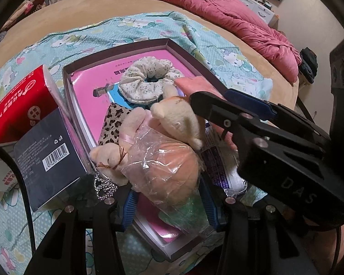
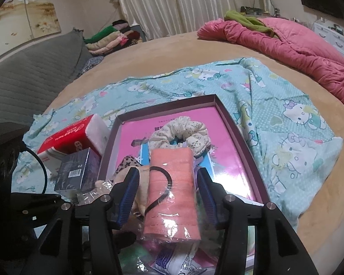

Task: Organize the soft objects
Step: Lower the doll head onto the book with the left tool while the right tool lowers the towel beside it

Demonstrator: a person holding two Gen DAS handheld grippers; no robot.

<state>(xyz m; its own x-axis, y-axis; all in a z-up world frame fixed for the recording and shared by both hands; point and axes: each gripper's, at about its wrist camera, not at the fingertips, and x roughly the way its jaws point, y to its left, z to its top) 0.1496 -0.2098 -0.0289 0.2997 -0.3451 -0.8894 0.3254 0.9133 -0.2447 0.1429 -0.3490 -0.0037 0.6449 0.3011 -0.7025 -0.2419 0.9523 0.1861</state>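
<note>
One scrunchie [image 1: 146, 81], one plush toy [image 1: 162, 142], one tray [image 1: 67, 75], two boxes [image 1: 18, 107].

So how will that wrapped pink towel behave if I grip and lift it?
The towel looks soft, so it would likely squash between the pads. Its glossy plastic wrap may slip. Rolled into a tube, it could roll if set down on the box.

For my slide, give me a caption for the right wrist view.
Right gripper open around a wrapped pink towel over the tray holding a scrunchie.

left claw [image 1: 169, 202] closed on bagged plush toy [image 1: 162, 158] over pink-lined box [image 1: 67, 78]; floral scrunchie [image 1: 146, 80] inside.
</note>
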